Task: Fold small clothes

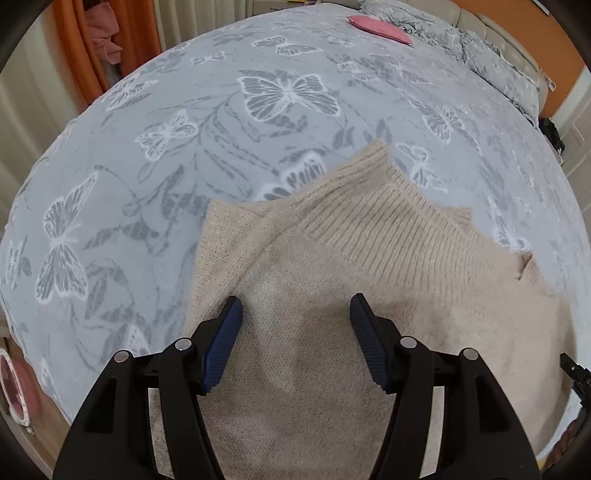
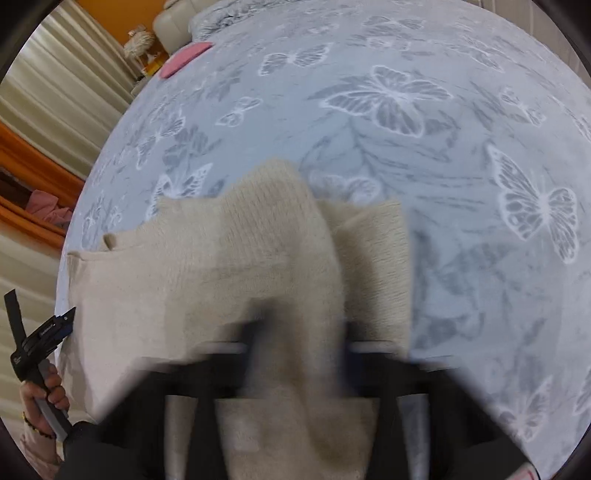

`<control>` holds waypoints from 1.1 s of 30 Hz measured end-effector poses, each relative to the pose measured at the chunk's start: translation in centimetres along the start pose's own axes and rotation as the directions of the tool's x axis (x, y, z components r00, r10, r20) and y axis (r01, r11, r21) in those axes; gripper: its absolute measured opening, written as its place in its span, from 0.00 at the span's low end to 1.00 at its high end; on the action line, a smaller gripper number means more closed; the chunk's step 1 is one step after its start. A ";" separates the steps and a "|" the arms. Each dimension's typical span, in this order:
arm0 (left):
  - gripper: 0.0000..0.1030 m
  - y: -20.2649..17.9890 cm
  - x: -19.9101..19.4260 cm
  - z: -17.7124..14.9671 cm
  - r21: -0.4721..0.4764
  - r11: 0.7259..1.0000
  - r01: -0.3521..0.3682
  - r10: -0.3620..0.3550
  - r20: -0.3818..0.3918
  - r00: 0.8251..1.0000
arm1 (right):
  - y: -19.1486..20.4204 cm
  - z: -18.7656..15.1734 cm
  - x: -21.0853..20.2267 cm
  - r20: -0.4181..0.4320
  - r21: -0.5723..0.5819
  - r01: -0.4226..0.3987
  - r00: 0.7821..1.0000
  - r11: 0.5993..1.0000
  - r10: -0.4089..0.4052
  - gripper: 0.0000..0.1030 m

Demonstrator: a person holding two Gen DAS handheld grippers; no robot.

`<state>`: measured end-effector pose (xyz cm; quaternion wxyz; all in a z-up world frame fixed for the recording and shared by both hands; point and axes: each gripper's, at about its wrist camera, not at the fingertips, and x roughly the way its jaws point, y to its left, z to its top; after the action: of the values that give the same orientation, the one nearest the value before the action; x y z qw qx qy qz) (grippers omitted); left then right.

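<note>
Beige knit fills the near part of both views: one sweater (image 1: 332, 295) lies on the bed (image 1: 147, 184), close to its near edge, with the ribbed collar pointing away toward the far side and the body running back toward the person.

On the left, the left gripper (image 1: 295, 314) hangs over the shoulder area with its jaws spread, both blue pads clear of the wool and nothing between them; it looks merely poised. The person's hand (image 2: 44, 398) on its handle shows at the sweater's left edge.

To the right, the right gripper (image 2: 299, 343) is blurred, but its jaws read as clenched on a raised ridge of the sweater's right side, which bunches up between them. A folded-in sleeve lies just right of that ridge.

So the right hand seems to have the fabric, and the fold probably carries that side leftward across the body.

Counted: one sweater, two grippers, one pink item (image 1: 380, 27) at the bed's far edge.
</note>
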<state>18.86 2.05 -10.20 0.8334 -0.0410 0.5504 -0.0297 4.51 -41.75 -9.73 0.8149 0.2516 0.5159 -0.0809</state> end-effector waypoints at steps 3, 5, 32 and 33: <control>0.57 0.5 0.2 0.1 -0.014 1.000 0.016 -0.016 -0.007 1.000 | 0.4 0.1 -3.2 0.108 0.003 -0.006 0.994 1.000 0.006 0.07; 0.59 0.8 0.3 0.0 -0.022 0.999 0.026 -0.027 -0.009 1.000 | -0.7 0.2 -3.9 0.132 0.019 0.013 0.991 1.000 -0.016 0.06; 0.10 1.2 0.0 6.7 -0.028 0.991 0.127 -0.126 0.045 0.991 | 1.7 5.4 -3.5 0.164 -0.034 -0.071 0.984 0.997 0.076 0.09; 0.10 2.1 0.5 6.8 -0.051 0.990 0.128 -0.127 0.029 0.992 | 0.7 5.7 -3.4 0.167 -0.016 -0.069 0.983 0.997 0.071 0.09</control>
<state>25.32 4.35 -8.19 0.8355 -0.0985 0.5364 -0.0676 7.78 -44.39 -4.55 0.8591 0.2575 0.4367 -0.0705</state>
